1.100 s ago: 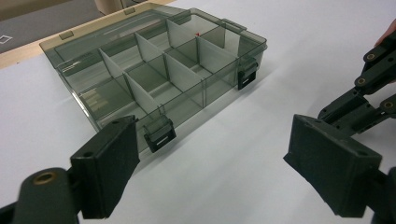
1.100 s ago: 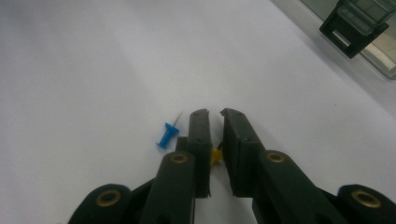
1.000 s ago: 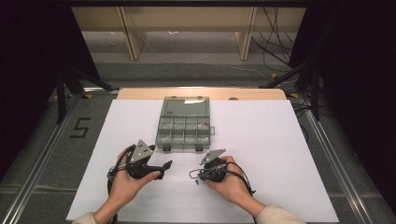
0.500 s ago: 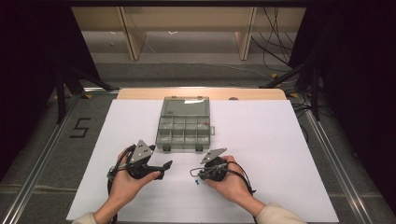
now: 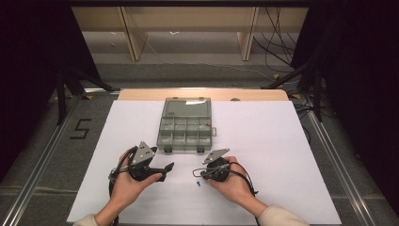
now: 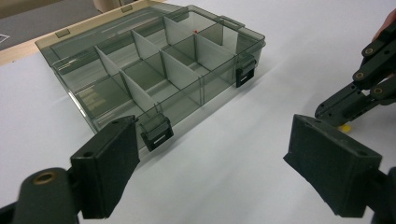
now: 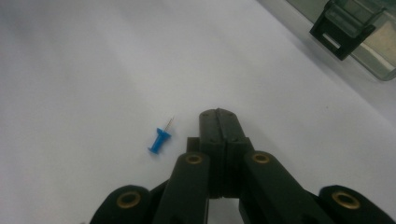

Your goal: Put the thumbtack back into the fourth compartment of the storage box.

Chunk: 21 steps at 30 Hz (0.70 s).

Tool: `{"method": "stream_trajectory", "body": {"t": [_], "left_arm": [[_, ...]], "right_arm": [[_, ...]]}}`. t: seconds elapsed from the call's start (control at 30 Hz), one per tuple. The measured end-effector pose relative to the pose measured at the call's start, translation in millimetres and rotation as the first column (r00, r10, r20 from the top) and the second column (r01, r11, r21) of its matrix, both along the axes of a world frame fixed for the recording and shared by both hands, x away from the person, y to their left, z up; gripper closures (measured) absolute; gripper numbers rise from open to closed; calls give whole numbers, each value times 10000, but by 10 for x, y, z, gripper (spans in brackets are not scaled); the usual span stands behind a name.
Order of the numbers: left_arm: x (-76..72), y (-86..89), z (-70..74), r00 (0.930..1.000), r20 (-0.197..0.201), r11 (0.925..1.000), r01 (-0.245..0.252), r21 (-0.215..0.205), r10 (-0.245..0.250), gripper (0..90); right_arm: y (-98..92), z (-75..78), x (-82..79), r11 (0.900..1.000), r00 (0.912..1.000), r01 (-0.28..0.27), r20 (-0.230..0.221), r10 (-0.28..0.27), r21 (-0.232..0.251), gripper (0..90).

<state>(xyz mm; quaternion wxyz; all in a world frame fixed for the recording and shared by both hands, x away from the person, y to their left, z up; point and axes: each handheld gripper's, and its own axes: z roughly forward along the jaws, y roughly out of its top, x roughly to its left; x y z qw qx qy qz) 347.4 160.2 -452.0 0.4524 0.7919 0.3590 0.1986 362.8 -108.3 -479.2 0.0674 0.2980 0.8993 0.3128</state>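
Jaws of the right gripper [image 7: 218,113] are pressed together with nothing visible between them; they have just been closing over the last moment, and in the right gripper view the blue pushpin [image 7: 160,140] lies on its side on the white table cover [image 5: 282,155], just left of the closed tips and apart from them, its metal point aimed away. From the high view that pushpin [image 5: 199,183] sits near the front of the table, just beside the right gripper [image 5: 196,173] on its near-left side. The left gripper [image 6: 210,163] stands wide, its two black pads far apart and holding nothing; in the high view it rests in the person's left hand [image 5: 129,181], left of the right one. A grey transparent compartment box [image 5: 186,127] lies open beyond both grippers, toward the table's far middle, its two black latches [image 6: 156,130] facing the person. In the left gripper view a small red item [image 6: 194,31] shows in one far compartment; what it is I cannot tell.
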Motion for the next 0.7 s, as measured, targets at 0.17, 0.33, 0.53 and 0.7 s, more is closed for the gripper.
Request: {"method": "stream_trajectory", "body": {"t": [0.17, 0.33, 0.53, 0.7], "left_arm": [[4, 8, -2, 10000, -21, 10000, 14, 39, -14, 159], [-3, 0, 6, 10000, 1, 10000, -1, -12, 1, 159], [2, 11, 7, 10000, 31, 10000, 9, 54, -9, 159], [3, 21, 20, 9999, 80, 9997, 118, 233, -120, 159]], "right_arm": [[-32, 38, 22, 9995, 9998, 133, 118, -136, 288, 900], [-56, 49, 28, 9991, 9997, 259, -43, -258, 327, 900], [-60, 94, 18, 9991, 9997, -194, -129, 199, 372, 707], [-83, 67, 70, 9907, 9903, -1355, 307, 1358, -132, 598]]}}
